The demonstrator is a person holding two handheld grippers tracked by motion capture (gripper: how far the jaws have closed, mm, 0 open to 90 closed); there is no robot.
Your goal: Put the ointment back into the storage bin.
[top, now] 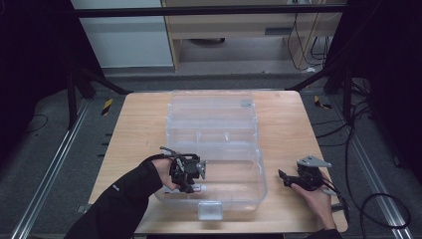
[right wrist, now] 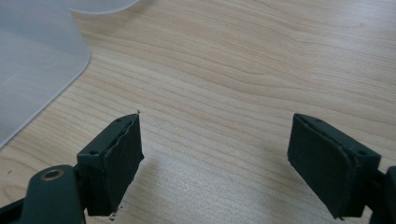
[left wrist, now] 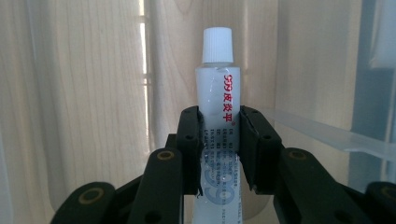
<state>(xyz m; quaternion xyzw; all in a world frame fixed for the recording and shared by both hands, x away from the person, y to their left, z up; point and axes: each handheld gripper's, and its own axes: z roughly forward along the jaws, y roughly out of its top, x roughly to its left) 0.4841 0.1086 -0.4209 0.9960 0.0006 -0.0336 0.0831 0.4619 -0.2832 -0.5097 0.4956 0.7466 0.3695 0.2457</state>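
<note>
You've got a wooden worktop point(top: 134, 129) on a grey floor point(top: 45, 149), with loose black cables point(top: 368, 149) off right.

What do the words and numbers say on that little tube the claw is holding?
"999皮炎平" in red, running along the white tube pinched in the left gripper.
Large pale "99" lower on the tube, between the jaws.
Small grey print lines beside the red text: too small to read.
Clear plastic box: no readable text.
</note>
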